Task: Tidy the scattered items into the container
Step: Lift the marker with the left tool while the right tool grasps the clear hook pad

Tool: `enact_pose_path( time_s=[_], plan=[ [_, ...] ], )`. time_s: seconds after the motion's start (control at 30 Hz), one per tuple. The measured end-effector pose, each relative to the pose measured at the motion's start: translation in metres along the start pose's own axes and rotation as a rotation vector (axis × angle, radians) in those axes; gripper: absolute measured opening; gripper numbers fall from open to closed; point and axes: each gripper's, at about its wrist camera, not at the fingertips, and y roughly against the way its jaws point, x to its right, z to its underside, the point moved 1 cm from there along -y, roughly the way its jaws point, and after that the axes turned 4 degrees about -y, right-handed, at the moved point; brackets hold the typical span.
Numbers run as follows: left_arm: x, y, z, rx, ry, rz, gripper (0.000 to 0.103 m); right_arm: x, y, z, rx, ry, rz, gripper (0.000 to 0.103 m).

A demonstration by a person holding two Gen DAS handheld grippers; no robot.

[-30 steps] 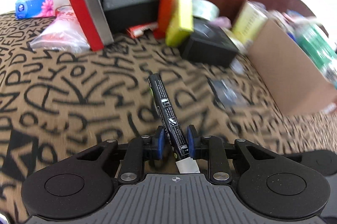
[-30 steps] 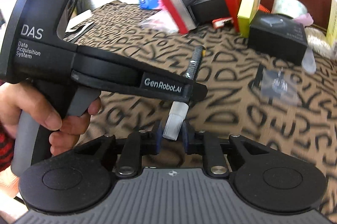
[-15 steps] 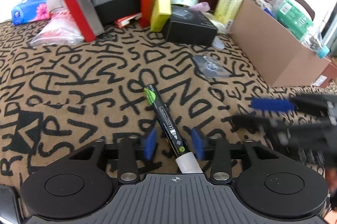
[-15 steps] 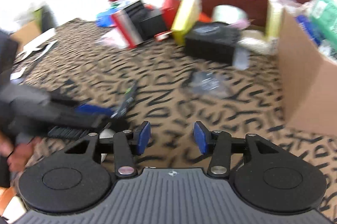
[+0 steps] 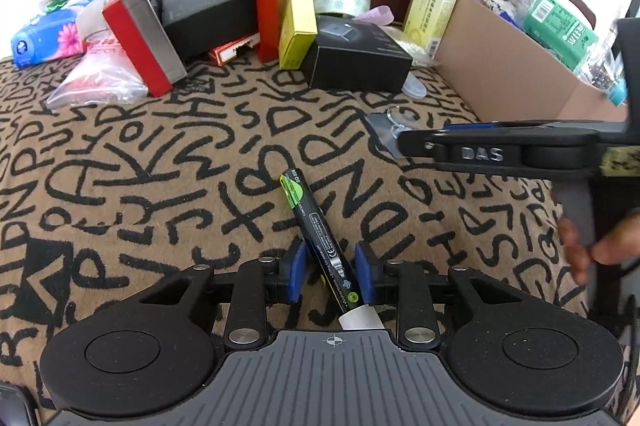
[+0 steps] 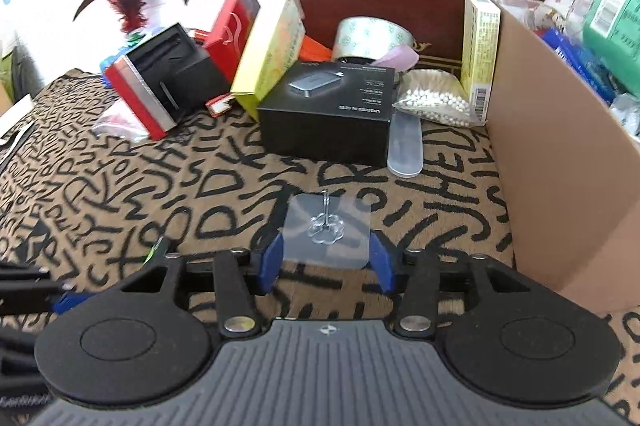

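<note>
Item 1: black marker pen [image 5: 320,242], white cap toward me, lying slanted between the pads of my left gripper [image 5: 331,276]. The jaws are closing; the right pad touches the barrel, the left pad stands clear of it.

Item 2: clear adhesive hook [image 6: 326,228] on its square backing, flat on the letter-patterned cloth [image 6: 120,193], between the blue fingers of my right gripper [image 6: 326,260]. The jaws are opening, with gaps either side of the backing.

Item 3: cardboard box [image 6: 560,165], the container, at the right, already part-filled with bottles and packets.

Item 4: loose stock behind: black carton [image 6: 328,117], yellow box [image 6: 268,53], tape roll [image 6: 372,37], cotton swabs [image 6: 436,97].
</note>
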Motion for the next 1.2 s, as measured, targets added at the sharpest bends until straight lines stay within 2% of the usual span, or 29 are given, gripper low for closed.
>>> enact_pose_path(
  time_s=[0.07, 0.2, 0.3, 0.37, 0.53, 0.57, 0.6, 0.7, 0.93, 1.2],
  plan=[
    [0.0, -0.001, -0.001, 0.003, -0.002, 0.002, 0.043, 0.0, -0.007, -0.001, -0.006, -0.007, 0.008, 0.064],
    [0.0, -0.004, -0.003, 0.009, -0.002, 0.007, 0.044, -0.002, -0.016, 0.001, -0.006, -0.001, 0.007, 0.07],
    [-0.001, -0.006, -0.005, 0.013, 0.008, 0.016, 0.044, -0.008, -0.022, 0.004, 0.006, 0.043, 0.035, 0.069],
    [-0.001, -0.007, -0.005, 0.018, 0.01, 0.016, 0.044, -0.01, -0.022, 0.004, 0.01, 0.059, 0.043, 0.062],
    [0.002, -0.009, -0.005, 0.025, -0.011, 0.009, 0.046, -0.009, -0.022, 0.004, 0.013, 0.049, 0.039, 0.062],
    [0.002, -0.009, -0.005, 0.024, -0.01, 0.005, 0.037, -0.009, -0.021, 0.004, 0.01, 0.047, 0.04, 0.06],
    [0.002, -0.008, -0.006, 0.022, -0.005, -0.005, 0.022, -0.01, -0.019, 0.004, 0.009, 0.049, 0.037, 0.058],
    [-0.003, -0.005, -0.004, 0.015, 0.031, 0.015, 0.016, -0.01, -0.007, 0.005, 0.022, 0.033, 0.012, 0.05],
    [0.003, 0.009, 0.005, 0.008, 0.049, 0.02, 0.012, -0.012, 0.023, 0.018, 0.017, 0.02, -0.003, 0.046],
    [0.017, 0.034, 0.003, 0.046, 0.043, 0.027, 0.012, -0.013, 0.066, 0.027, 0.072, 0.013, -0.016, 0.046]
  ],
)
